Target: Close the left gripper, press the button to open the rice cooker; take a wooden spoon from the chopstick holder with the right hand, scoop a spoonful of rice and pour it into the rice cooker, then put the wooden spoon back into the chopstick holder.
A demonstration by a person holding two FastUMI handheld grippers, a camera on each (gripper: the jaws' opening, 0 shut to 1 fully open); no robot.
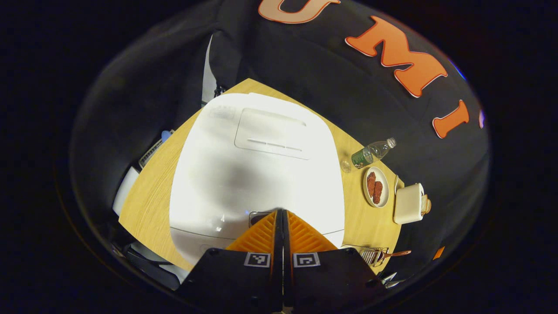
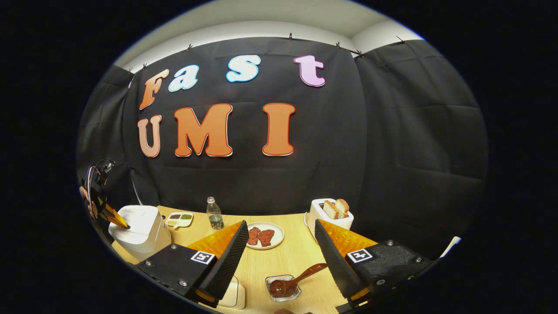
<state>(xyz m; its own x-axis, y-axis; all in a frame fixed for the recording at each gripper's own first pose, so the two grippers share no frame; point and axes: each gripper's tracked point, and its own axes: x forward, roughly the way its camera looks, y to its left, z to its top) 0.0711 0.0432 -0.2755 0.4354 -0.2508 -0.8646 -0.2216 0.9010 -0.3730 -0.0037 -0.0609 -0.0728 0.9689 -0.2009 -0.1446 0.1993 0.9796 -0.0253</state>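
Note:
The white rice cooker [image 1: 257, 174] sits below my left gripper [image 1: 281, 212] with its lid down. That gripper is shut with nothing between its fingers, and its tips hover at the dark button [image 1: 258, 216] on the lid's near edge; I cannot tell if they touch it. In the right gripper view the cooker [image 2: 141, 233] stands at the far left, with the left gripper [image 2: 114, 219] over it. My right gripper [image 2: 280, 224] is open and holds nothing. Ahead of it and below, the wooden spoon [image 2: 293, 280] lies tilted in the small clear holder [image 2: 283, 293].
On the wooden table [image 2: 292, 257] stand a plate of meat [image 2: 263, 236], a water bottle [image 2: 214, 213], a toaster with bread [image 2: 329, 214] and a divided dish [image 2: 178, 219]. A white object [image 2: 232, 296] lies by my right gripper's left finger. The black cloth wall closes the back.

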